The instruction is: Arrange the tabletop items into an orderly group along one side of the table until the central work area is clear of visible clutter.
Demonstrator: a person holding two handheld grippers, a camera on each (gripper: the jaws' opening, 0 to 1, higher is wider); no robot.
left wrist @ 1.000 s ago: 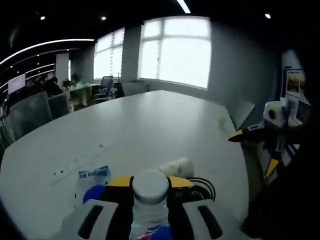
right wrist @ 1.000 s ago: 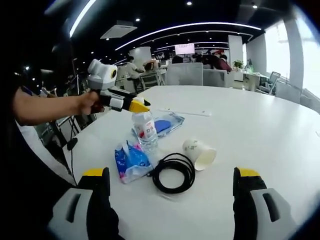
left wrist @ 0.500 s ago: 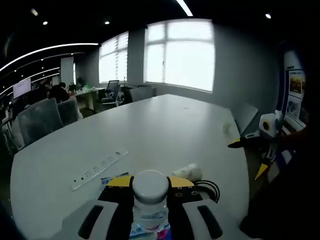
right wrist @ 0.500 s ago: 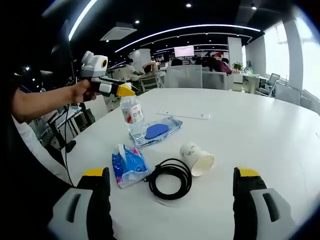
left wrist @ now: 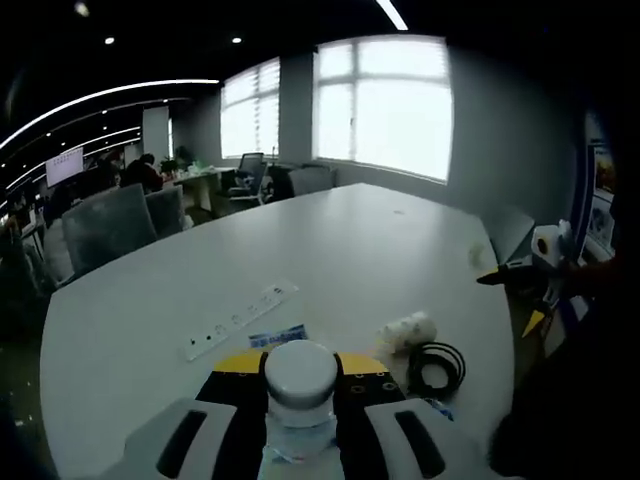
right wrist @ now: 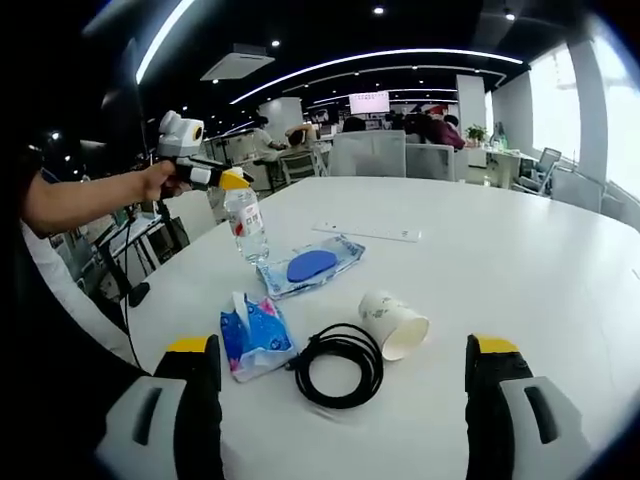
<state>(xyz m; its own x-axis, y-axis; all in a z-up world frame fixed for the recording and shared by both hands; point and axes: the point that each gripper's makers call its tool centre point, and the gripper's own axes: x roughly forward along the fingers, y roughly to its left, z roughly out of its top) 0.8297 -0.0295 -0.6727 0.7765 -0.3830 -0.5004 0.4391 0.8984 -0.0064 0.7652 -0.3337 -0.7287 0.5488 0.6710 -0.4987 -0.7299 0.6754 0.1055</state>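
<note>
Two grippers in play — left gripper (right wrist: 228,179), upper left of the right gripper view, clamped on a water bottle (right wrist: 245,224) by its neck, base at the white table (right wrist: 520,260) edge. Lower centre: blue tissue pack (right wrist: 254,336), black cable coil (right wrist: 338,364), tipped paper cup (right wrist: 393,324), blue-filled clear pouch (right wrist: 310,266). Right gripper (right wrist: 340,420) spread wide — nothing between jaws.

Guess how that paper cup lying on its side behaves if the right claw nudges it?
The paper cup lies on its side, so it would probably roll, curving as tapered cups do. It looks empty and thin-walled, so likely light and easily crushed. The black cable coil close beside it might stop it.
</note>
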